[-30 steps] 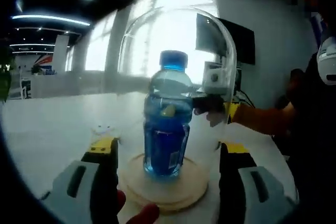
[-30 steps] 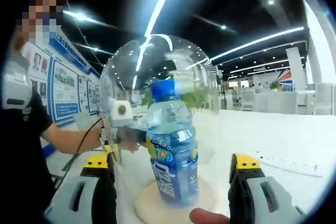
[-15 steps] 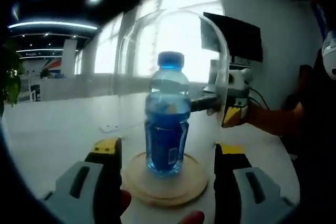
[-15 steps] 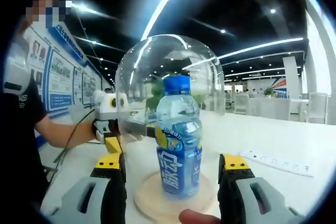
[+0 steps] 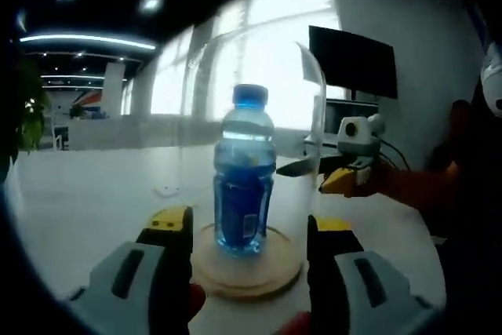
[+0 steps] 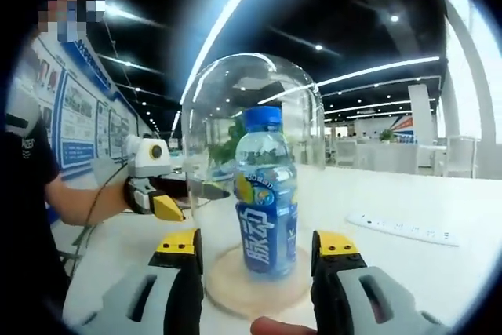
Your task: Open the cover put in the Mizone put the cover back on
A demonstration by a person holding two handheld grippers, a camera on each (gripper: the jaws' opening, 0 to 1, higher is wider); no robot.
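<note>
Between the left claw's [image 5: 249,229] spread jaws, just ahead of their yellow tips, a blue bottle [image 5: 244,172] stands upright on a round wooden base [image 5: 248,266] on the white table [image 5: 86,202], with a clear dome [image 5: 259,107] over it, seated on the base. Beyond the dome to the right, the right claw [image 5: 307,166] hangs near the glass, its jaws apart and gripping nothing; a person's forearm [image 5: 416,187] runs behind it. From the right claw's [image 6: 257,242] own view the bottle [image 6: 267,190] again stands just ahead, between its open jaws, under the dome [image 6: 252,107], with the left claw [image 6: 205,189] off to the left, its tips beside the glass; whether they touch it I cannot tell. A power strip [image 6: 400,228] lies on the table to the right.
</note>
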